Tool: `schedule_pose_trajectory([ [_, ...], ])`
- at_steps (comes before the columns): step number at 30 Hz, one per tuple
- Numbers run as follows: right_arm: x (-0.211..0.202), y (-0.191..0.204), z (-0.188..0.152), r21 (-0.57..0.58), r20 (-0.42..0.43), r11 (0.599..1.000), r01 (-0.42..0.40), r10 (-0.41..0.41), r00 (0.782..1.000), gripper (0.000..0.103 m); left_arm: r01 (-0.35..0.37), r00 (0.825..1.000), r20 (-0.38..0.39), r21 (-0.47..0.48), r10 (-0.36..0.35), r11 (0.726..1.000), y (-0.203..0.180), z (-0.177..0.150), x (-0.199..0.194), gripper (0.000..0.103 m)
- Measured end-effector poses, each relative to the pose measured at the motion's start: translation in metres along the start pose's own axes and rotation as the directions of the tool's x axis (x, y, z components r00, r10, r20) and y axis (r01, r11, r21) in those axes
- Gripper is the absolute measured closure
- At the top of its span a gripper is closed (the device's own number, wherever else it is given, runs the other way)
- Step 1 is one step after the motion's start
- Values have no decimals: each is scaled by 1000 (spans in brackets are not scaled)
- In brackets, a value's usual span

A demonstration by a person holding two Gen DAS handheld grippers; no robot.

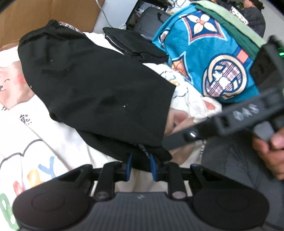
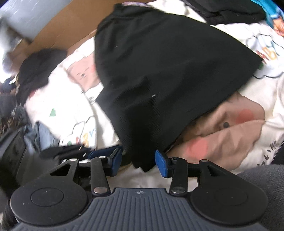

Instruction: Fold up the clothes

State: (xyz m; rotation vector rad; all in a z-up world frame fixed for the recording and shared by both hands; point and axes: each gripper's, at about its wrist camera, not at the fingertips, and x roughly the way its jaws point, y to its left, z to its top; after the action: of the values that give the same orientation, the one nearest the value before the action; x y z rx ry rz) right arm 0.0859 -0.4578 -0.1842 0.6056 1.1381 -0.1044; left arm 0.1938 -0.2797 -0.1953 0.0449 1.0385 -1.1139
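A black garment (image 1: 92,85) lies spread on a white cartoon-print sheet (image 1: 53,135). My left gripper (image 1: 141,166) is shut on its near edge, where a patterned waistband strip shows between the blue pads. In the right wrist view the same black garment (image 2: 168,71) fills the middle. A corner of it hangs between the pads of my right gripper (image 2: 138,160), which stand apart from the cloth, so the gripper is open. In the left wrist view, a hand (image 1: 269,149) holds the right gripper, one of whose fingers (image 1: 177,140) reaches in toward the garment.
A blue patterned blanket (image 1: 204,58) with green cloth (image 1: 230,23) on it lies at the far right, beside a stack of folded dark clothes (image 1: 134,44). Cardboard (image 1: 44,16) stands behind the sheet. Dark clothes (image 2: 35,71) and jeans (image 2: 40,133) lie at the left. A grey trouser leg (image 1: 230,168) is near.
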Motion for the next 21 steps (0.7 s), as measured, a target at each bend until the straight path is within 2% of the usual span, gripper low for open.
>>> schedule_pose_trajectory([
  [3, -1, -10, 4, 79, 45, 997, 4, -7, 999, 54, 37, 999, 22, -19, -36, 999, 0, 0, -6, 78],
  [5, -2, -17, 6, 120, 65, 993, 3, -11, 998, 54, 64, 998, 29, -17, -64, 998, -3, 2, -7, 73],
  [7, -2, -22, 7, 148, 72, 989, 2, -13, 997, 54, 91, 995, 32, -22, -90, 996, -4, 3, -7, 62],
  [10, -1, -26, 5, 159, 70, 987, -5, -6, 998, 54, 122, 992, 29, -43, -121, 992, -5, 6, -2, 56],
  [15, -5, -26, 5, 153, 90, 988, -8, -5, 996, 54, 143, 989, -13, -110, -146, 984, 2, 10, 21, 57],
  [17, -6, -28, 4, 163, 95, 986, -17, 1, 995, 54, 124, 991, -39, -135, -130, 983, 7, 11, 30, 60],
  [19, -7, -32, 4, 183, 93, 983, -28, 11, 996, 54, 100, 993, -53, -145, -109, 984, 11, 9, 33, 89],
  [21, -4, -35, 5, 205, 81, 978, -49, 32, 996, 54, 100, 994, -26, -167, -106, 981, 17, 8, 28, 95],
])
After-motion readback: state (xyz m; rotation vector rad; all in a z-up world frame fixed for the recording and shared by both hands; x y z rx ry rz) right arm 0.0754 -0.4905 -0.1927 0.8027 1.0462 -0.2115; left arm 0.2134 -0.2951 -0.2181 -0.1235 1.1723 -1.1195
